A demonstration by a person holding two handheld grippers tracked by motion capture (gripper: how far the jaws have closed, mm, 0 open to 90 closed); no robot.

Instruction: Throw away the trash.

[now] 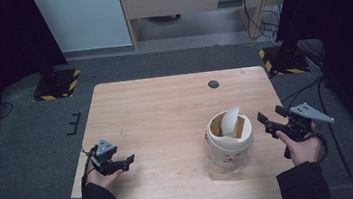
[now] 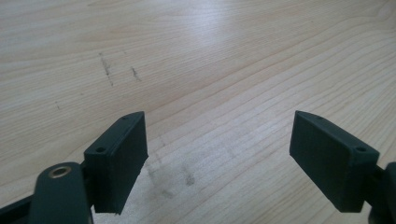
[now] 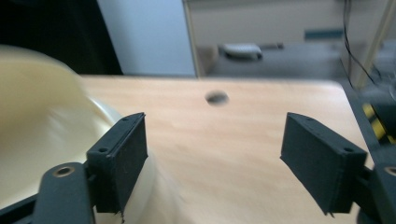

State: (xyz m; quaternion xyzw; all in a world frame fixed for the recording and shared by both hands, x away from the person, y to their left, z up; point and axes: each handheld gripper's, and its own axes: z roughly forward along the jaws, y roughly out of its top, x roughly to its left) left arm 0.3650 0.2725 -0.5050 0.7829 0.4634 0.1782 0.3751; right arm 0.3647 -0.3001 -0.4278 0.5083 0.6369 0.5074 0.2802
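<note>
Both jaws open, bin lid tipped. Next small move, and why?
Probably ease the right gripper left toward the cream bin: its swing lid sits tilted, and that gripper hangs just beside the rim, jaws apart and empty. The left gripper is farther off.

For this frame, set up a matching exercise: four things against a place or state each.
1. left gripper
2. right gripper
3. cream bin
4. dark round hole

A. swing lid tipped up
B. in the tabletop near its far edge
C. open, just right of the bin
D. open over bare wood at the near left

Pairs: 1-D, 2-C, 3-A, 4-B
</note>
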